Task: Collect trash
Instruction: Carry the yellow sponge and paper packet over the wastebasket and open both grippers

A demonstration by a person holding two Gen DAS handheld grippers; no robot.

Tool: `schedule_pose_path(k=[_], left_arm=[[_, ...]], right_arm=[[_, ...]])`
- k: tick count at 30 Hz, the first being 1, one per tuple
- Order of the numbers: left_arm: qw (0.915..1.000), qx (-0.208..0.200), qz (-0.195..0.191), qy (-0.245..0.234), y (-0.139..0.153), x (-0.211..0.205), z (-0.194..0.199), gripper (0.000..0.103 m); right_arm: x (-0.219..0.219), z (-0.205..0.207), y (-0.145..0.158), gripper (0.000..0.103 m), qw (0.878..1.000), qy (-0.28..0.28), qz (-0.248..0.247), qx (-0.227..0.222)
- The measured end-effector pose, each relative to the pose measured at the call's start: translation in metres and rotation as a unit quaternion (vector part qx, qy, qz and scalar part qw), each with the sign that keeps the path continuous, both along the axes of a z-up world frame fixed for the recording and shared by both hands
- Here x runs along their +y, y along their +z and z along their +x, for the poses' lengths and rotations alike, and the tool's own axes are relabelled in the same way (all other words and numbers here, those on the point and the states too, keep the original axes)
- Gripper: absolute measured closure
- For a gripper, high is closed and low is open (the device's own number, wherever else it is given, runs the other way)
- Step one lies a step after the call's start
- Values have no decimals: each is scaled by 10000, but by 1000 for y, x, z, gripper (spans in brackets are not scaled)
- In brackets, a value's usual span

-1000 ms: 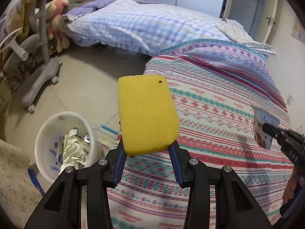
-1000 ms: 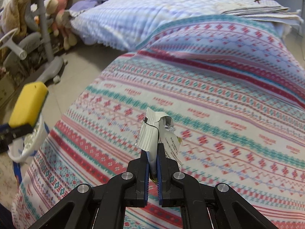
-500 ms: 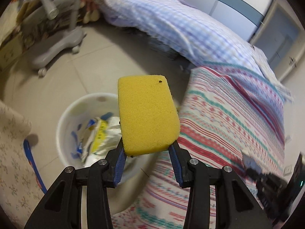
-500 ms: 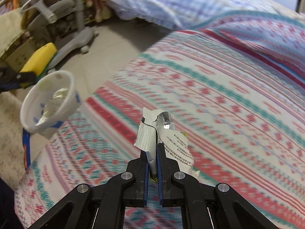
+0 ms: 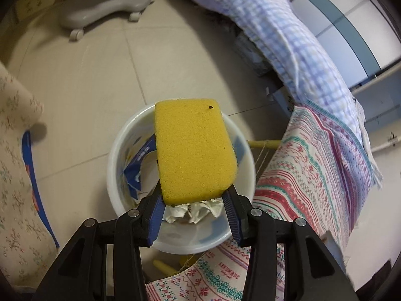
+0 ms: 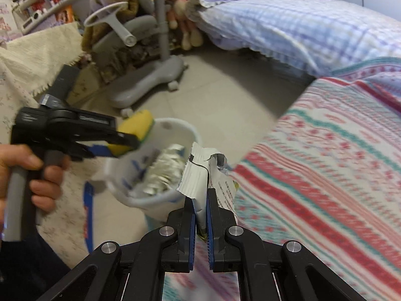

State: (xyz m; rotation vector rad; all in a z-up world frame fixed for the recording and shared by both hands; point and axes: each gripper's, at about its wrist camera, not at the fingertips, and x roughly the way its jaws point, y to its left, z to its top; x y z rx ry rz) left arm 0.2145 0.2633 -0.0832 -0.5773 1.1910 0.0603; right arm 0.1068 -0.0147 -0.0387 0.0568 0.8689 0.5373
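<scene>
My left gripper [image 5: 193,198] is shut on a yellow sponge [image 5: 193,150] and holds it straight above a white bin [image 5: 120,150] that stands on the floor beside the bed. Crumpled paper [image 5: 198,209] and blue wrappers [image 5: 140,155] lie inside the bin. My right gripper [image 6: 200,200] is shut on a white torn snack wrapper [image 6: 198,175], held at the bed's edge just right of the bin [image 6: 160,198]. In the right wrist view the left gripper [image 6: 125,140] with the sponge [image 6: 136,125] hovers over the bin's left rim, held by a hand [image 6: 32,175].
A striped patterned bedspread [image 6: 325,163] fills the right side. A checked blue quilt [image 6: 300,27] lies behind it. A grey wheeled chair base [image 6: 147,80] stands on the tiled floor [image 5: 82,80]. A floral cloth [image 5: 15,175] with a blue strap [image 5: 32,175] hangs at the left.
Both grippers have swung left off the bed toward the bin. The sponge is now directly over the bin, and the wrapper has come to the bed's edge next to it.
</scene>
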Motion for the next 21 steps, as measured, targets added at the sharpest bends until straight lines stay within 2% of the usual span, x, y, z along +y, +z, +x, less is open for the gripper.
schedule_pose_path(k=[3,8,10,13,16,18,21], left_arm=[[9995,52,-85,297,-4,12,1,51],[9991,14,-166,389,-1,27,0,48],[9992,-36,-183,350,1,31,0,45],[9997,7,-168,166,0,30,3,33],[9997,172,-184,-27,-6,27,5,31],[9992,231,-303,78,-7,33,4,31],[9977,133,-445,503,0,52,-2,31]], right_arm=[[11,5,-6,98,9994,-68,336,96],[36,18,-27,97,9961,-188,778,361],[48,23,-32,97,9954,-164,848,426],[63,32,-32,97,9932,-186,1060,448],[73,44,-25,97,9901,-249,1328,390],[78,52,-21,96,9869,-277,1538,402],[89,61,-18,94,9813,-240,1846,495]])
